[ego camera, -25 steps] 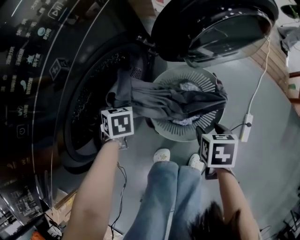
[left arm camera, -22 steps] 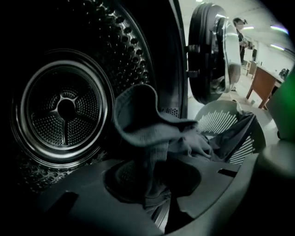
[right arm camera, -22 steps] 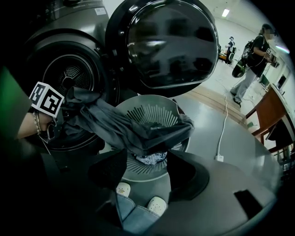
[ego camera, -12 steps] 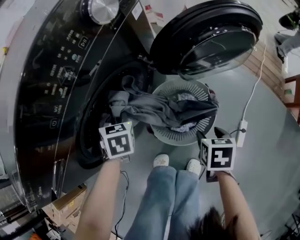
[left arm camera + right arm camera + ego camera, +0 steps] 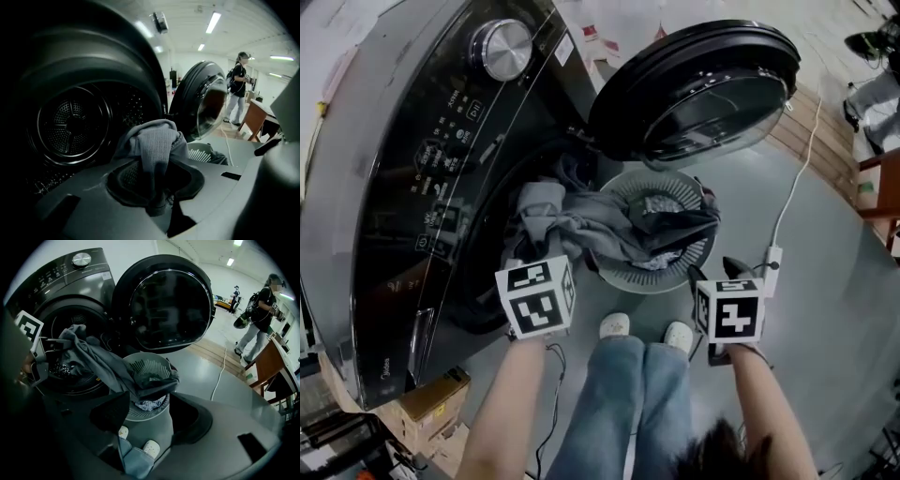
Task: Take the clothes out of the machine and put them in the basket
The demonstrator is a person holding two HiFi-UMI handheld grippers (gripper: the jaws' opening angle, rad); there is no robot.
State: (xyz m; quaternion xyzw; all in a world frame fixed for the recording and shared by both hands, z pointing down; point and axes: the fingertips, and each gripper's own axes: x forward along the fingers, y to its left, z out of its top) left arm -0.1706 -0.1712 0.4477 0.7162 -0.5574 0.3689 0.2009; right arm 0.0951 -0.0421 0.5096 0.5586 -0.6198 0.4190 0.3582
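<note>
Counted in head view: two grippers, one washing machine [image 5: 412, 169] with one round door [image 5: 694, 89] swung open, one slatted basket [image 5: 649, 284], one long grey garment [image 5: 591, 234], one bit of pale patterned cloth [image 5: 658, 202] inside the basket, two white shoes [image 5: 614, 325], one power strip [image 5: 771, 258], one cardboard box [image 5: 431, 398]. Two people [image 5: 262, 319] are seen far off in right gripper view

The left gripper [image 5: 157, 204] is seen clamped on the garment: a ribbed grey fold is pinched between the jaws and is bunched up just above them. From that gripper the garment is stretched toward 1 o'clock in head view, out of the drum [image 5: 70, 124] mouth and over to the basket, where its darker far end is draped across the top. The basket is set on the floor just beside the machine front, under the open door

The right gripper [image 5: 143, 420] is held with jaws apart and nothing gripped; only basket, shoes and jeans [image 5: 133, 460] are seen through the gap. The garment is found at 11 o'clock of it in head view, apart from it, not touched
</note>
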